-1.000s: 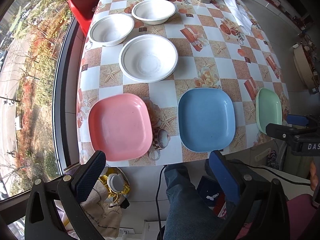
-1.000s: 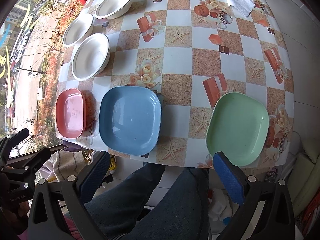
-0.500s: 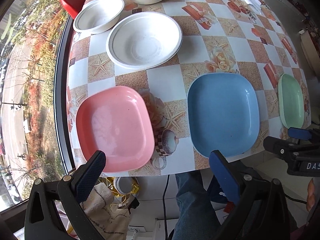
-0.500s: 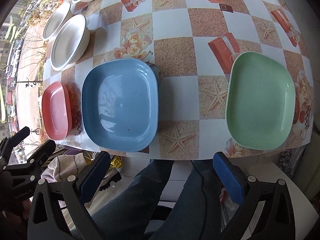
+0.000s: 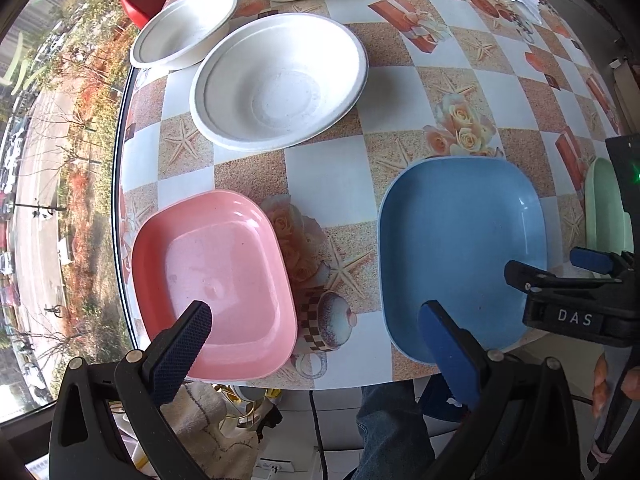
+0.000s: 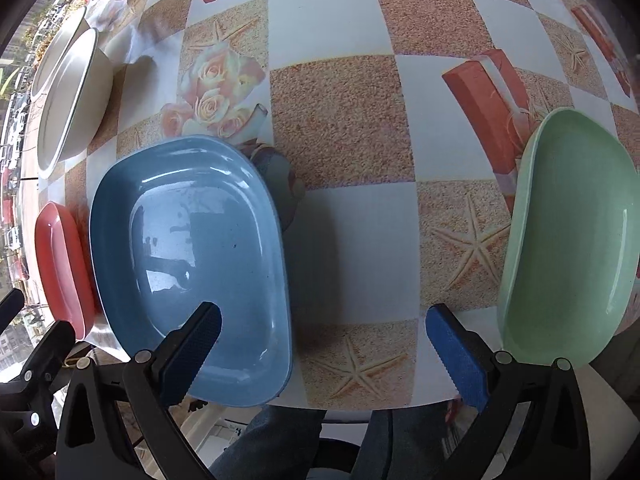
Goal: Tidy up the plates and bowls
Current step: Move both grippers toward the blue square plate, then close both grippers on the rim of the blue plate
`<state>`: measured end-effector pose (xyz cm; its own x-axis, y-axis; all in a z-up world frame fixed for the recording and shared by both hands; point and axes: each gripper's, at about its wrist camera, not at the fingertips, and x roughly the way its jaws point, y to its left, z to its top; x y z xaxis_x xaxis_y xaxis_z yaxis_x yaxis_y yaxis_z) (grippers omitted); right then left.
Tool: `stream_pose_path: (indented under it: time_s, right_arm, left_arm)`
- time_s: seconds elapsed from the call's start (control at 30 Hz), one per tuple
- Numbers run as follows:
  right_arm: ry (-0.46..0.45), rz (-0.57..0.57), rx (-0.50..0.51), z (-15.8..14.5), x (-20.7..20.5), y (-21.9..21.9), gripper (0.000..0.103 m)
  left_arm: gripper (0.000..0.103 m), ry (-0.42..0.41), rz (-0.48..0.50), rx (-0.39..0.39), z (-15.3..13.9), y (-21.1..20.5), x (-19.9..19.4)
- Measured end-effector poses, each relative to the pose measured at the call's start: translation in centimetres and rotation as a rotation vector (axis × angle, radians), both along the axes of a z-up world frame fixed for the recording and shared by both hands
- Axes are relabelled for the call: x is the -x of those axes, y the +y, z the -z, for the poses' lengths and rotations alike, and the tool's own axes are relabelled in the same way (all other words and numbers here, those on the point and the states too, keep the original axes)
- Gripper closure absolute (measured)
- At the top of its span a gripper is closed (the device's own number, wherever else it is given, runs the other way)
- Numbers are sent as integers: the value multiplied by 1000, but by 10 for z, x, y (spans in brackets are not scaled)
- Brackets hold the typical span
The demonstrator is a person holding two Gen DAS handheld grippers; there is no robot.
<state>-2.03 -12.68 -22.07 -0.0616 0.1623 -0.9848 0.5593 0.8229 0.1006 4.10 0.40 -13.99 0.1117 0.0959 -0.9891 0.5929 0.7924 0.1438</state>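
Two hand-held grippers have dropped closer to the desk [image 5: 332,184] within the last second, both spread wide and holding nothing, so stacking has not begun. The left hand-held gripper [image 5: 316,334] straddles the gap between the pink plate [image 5: 216,280] and blue plate [image 5: 460,256]. Only its view shows three white bowls [image 5: 276,80] behind. The right hand-held gripper [image 6: 324,340] alone shows the green plate [image 6: 568,248] fully.

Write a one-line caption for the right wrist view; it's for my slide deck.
Open right gripper hovers at the table edge between a glossy blue square plate and a pale green square plate.
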Motion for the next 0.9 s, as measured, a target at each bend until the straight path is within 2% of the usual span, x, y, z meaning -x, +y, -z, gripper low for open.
stream_pose_path:
  time_s: [0.17, 0.37, 0.5, 0.7, 0.9]
  right_arm:
    - [31, -68, 90, 2, 9, -6, 0]
    - [26, -60, 94, 1, 22, -34, 0]
    - [29, -70, 88, -1, 23, -43, 0]
    - [12, -193, 115, -1, 3, -26, 0]
    - [-20, -193, 132, -1, 5, -20, 0]
  left_arm:
    - [0, 12, 13, -9, 17, -18, 3]
    - [0, 6, 24, -8, 31, -34, 5]
    - [0, 29, -20, -27, 45, -32, 1]
    - [1, 66, -117, -17, 52, -15, -8]
    - [1, 86, -126, 9, 59, -21, -20]
